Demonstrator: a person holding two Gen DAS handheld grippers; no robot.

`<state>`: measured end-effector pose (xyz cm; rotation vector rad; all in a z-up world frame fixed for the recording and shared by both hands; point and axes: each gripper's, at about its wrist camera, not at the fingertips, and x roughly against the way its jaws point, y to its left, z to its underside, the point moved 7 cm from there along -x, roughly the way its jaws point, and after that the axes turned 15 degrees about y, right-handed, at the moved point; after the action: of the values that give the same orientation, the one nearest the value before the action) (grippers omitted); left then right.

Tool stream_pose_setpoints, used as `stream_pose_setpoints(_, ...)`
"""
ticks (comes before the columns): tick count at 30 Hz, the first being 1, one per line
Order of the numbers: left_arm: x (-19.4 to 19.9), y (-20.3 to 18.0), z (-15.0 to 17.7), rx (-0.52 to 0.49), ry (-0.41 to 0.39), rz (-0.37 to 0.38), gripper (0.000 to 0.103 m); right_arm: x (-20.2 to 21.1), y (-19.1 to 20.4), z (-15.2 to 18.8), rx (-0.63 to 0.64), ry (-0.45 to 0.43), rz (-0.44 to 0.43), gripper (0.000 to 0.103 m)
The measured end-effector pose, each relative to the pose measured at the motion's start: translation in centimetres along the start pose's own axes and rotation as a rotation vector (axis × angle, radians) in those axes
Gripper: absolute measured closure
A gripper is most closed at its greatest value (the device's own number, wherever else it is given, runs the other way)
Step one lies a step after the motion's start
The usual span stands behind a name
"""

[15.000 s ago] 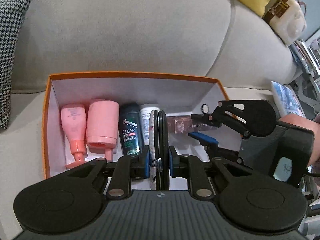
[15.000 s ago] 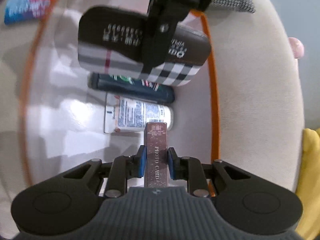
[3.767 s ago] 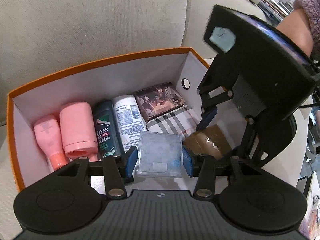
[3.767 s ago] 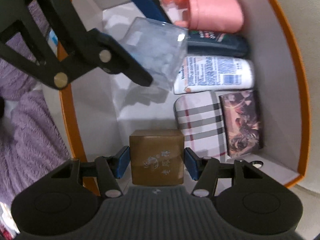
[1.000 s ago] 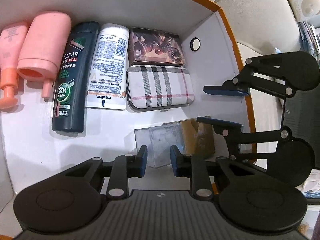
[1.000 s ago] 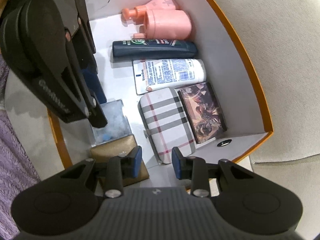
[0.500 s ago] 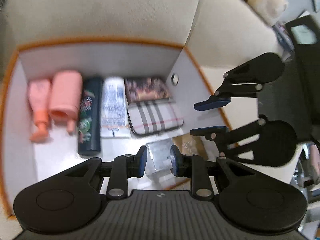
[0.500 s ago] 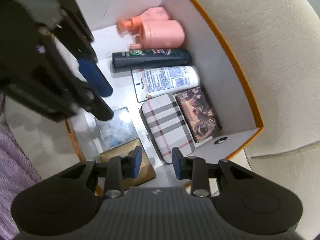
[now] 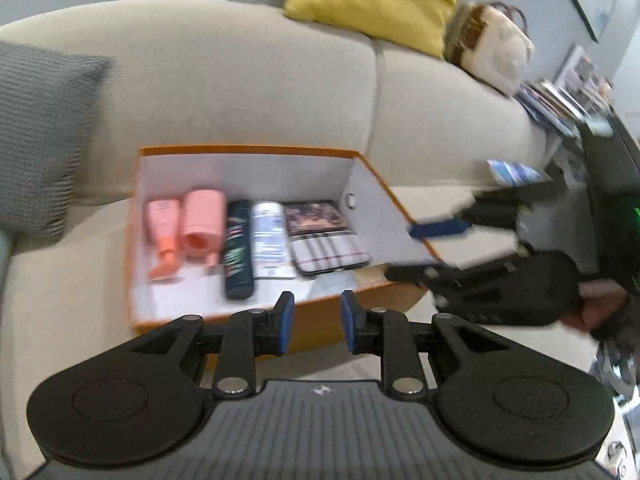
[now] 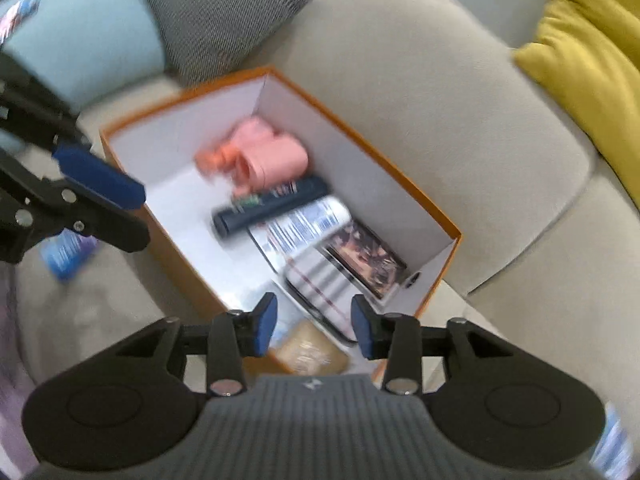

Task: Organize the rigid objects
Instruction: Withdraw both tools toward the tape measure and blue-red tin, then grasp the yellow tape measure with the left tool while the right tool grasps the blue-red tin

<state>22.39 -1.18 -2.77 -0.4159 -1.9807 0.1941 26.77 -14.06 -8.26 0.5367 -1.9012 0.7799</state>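
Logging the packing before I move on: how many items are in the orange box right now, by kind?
In the orange cardboard box:
Pink bottles: 2
Dark green shampoo bottle: 1
White lotion tube: 1
Dark printed flat box: 1
Plaid zip case: 1
Brown cube box: 1
Clear plastic box: 1, mostly hidden
Total: 8

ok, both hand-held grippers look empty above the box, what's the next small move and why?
Probably swing the left hand-held gripper toward the blue packet lying on the sofa beside the orange box. Both hold nothing; the right hand-held gripper has just been opening; that packet is outside.
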Motion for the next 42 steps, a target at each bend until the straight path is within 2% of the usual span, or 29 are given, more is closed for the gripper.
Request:
stream_pose_setpoints(5,0.9,4.2,4.3,0.12,0.026,-0.024,0.075,-0.2,4.5,2.7,-0.182,-0.064,-0.137,0.058)
stream_pose_setpoints(7,0.9,6.1,5.9,0.169,0.047,-0.059,0.075,-1.1,6.2,3.9,-0.273,-0.066,-0.17,0.058)
stream_pose_setpoints(12,0.3,10.5,9.4,0.298,0.083,-0.124,0.073,-3.7,11.3,5.6,-0.491,-0.059,-0.312,0.058)
stream_pose_setpoints(14,-0.5,11.9,10.2,0.342,0.097,-0.138,0.067,-4.7,13.4,5.5,-0.518,-0.039,-0.364,0.058)
stream_pose_setpoints(16,-1.3,13.0,10.7,0.383,0.105,-0.122,0.061,-5.5,15.1,5.0,-0.525,-0.014,-0.407,0.058)
stream_pose_setpoints(18,-2.4,13.7,10.8,0.409,0.115,-0.097,0.06,-6.2,16.5,4.1,-0.53,0.001,-0.455,0.058)
stream_pose_setpoints(22,-3.7,15.1,11.6,0.445,0.134,-0.105,0.06,-7.6,18.2,1.8,-0.527,0.012,-0.506,0.058)
stream_pose_setpoints(28,-4.6,17.1,12.2,0.555,0.143,-0.033,0.06,-8.9,20.1,-1.2,-0.456,0.033,-0.474,0.058)
stream_pose_setpoints(33,-5.1,17.5,12.3,0.568,0.16,-0.013,0.06,-10.1,20.9,-2.5,-0.406,0.064,-0.383,0.057)
stream_pose_setpoints(36,-5.4,17.6,12.5,0.58,0.171,-0.005,0.055,-10.7,20.9,-2.8,-0.408,0.071,-0.378,0.054)
stream_pose_setpoints(42,-5.5,17.6,12.6,0.584,0.18,-0.001,0.047,-10.6,20.1,-1.8,-0.43,0.08,-0.404,0.06)
